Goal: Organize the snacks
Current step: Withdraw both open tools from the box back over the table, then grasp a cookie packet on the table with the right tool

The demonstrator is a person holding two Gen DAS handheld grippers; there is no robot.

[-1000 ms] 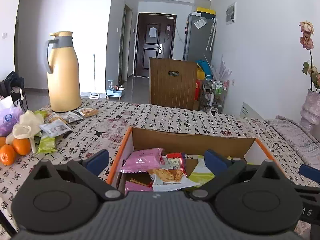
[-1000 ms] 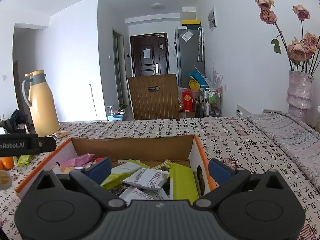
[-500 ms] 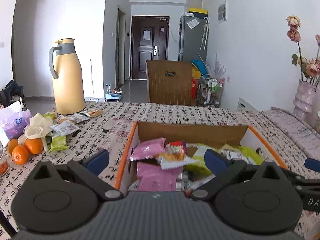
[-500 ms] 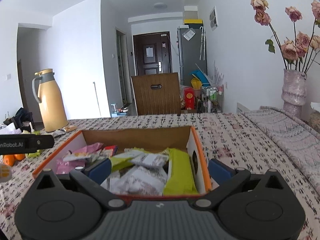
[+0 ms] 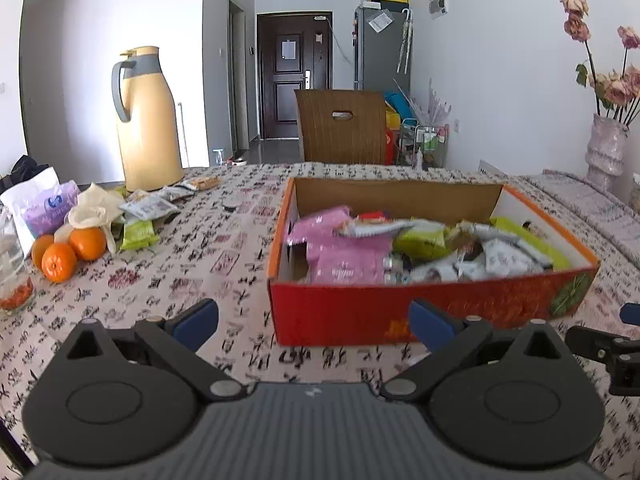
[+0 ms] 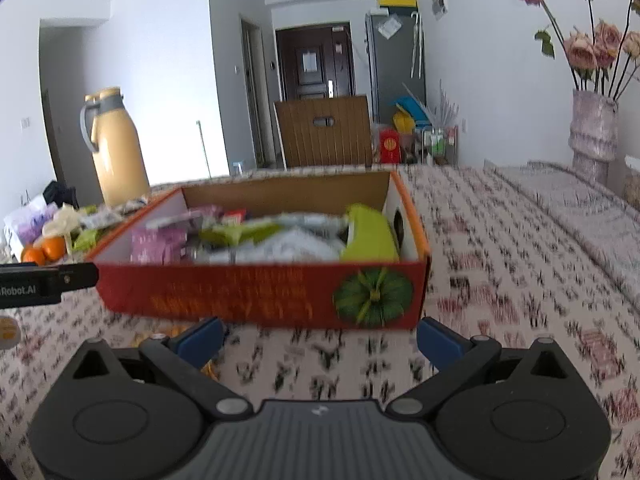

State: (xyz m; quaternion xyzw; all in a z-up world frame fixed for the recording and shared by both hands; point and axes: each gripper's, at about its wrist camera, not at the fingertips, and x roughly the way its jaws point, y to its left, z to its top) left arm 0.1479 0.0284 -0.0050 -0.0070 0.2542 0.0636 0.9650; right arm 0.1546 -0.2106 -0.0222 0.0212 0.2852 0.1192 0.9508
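Both my left gripper [image 5: 314, 326] and right gripper [image 6: 320, 336] hang spread and empty, just short of the box [image 5: 432, 312]. Most snacks [image 5: 400, 240] lie piled inside; a few packets [image 5: 148, 216] ahead-left by the flask [image 5: 146, 120] are left, I judge.

Snack packets [image 6: 276, 236] blurred in right view, glass jar [image 5: 12, 264] cut off

Home: fridge [image 5: 382, 48], dining chair [image 5: 344, 132], thermos [image 5: 146, 120].
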